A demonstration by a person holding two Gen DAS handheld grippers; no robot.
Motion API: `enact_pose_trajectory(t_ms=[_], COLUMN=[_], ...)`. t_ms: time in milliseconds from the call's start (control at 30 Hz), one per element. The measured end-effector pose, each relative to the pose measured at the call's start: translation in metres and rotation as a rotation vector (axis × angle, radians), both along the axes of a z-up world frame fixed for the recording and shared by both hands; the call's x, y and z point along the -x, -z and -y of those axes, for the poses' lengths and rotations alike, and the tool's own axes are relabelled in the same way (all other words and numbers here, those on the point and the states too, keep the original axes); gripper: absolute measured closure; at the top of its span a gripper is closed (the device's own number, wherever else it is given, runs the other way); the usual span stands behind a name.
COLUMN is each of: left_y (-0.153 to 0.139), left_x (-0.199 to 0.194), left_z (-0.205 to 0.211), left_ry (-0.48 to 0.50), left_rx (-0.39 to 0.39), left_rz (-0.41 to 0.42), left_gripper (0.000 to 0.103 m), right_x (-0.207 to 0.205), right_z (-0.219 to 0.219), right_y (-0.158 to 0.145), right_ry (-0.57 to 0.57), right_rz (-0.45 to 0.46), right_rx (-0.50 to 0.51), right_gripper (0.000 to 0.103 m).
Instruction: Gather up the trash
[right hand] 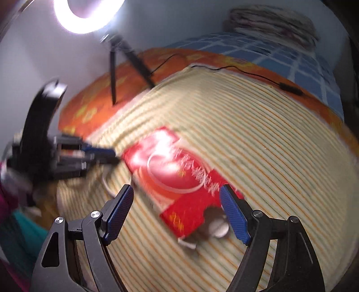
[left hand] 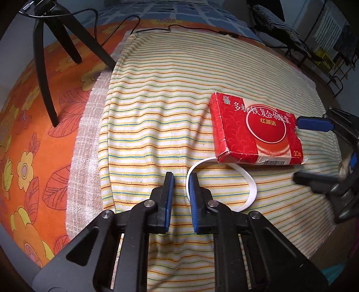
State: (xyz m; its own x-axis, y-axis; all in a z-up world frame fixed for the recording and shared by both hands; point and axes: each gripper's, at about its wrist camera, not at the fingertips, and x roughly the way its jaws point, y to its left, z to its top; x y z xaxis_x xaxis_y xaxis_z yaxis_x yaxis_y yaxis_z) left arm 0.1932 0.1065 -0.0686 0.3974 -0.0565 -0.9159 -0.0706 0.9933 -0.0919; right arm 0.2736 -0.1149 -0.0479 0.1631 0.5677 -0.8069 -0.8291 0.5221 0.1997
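A red box (left hand: 253,130) with white Chinese lettering is lying flat on a striped cloth (left hand: 170,85) that is covering a bed, with an orange flowered sheet (left hand: 27,143) showing along the cloth's left edge and a blue checked cover (left hand: 193,13) beyond it. A white plastic strip (left hand: 246,182) is curling out from under the near edge of the box and looping back across the cloth.

The left gripper (left hand: 181,179) is pointing steeply down at the cloth with its blue-padded fingers drawn close together; the strip's curve is lying against the outer side of the right finger, and only striped cloth is showing in the narrow gap, so whether anything is pinched there cannot be told.

The right gripper (right hand: 177,193) is hanging released over the box, its fingers spread wide on either side of the box's near end without pressing on it. This view is blurred. A round pale object (right hand: 218,228) is sitting just beside the box's near corner.

A black tripod (left hand: 48,56) is standing on the orange sheet, a black cable (left hand: 202,30) is trailing along the cloth's far edge, and a ring light (right hand: 87,15) is glowing above
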Motion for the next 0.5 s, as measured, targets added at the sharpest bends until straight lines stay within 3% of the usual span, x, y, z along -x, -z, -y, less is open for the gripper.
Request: enact_pose_trajectory(t_ms=[267, 400, 500], left_y=[0.0, 0.001, 0.001], left_x=[-0.006, -0.007, -0.007], left_z=[0.0, 0.0, 0.0], left_ry=[-0.002, 0.001, 0.002], left_rx=[0.007, 0.007, 0.009], left_rz=[-0.004, -0.003, -0.004], left_gripper=[0.092, 0.092, 0.095], right_x=[0.036, 0.05, 0.047], right_z=[-0.04, -0.052, -0.05], right_y=[0.018, 0.032, 0.033], right_ry=[-0.155, -0.177, -0.158], right_rz=[0.2, 0.374, 0.379], right_rx=[0.168, 0.288, 0.272], right_gripper=[0.024, 0.024, 0.024])
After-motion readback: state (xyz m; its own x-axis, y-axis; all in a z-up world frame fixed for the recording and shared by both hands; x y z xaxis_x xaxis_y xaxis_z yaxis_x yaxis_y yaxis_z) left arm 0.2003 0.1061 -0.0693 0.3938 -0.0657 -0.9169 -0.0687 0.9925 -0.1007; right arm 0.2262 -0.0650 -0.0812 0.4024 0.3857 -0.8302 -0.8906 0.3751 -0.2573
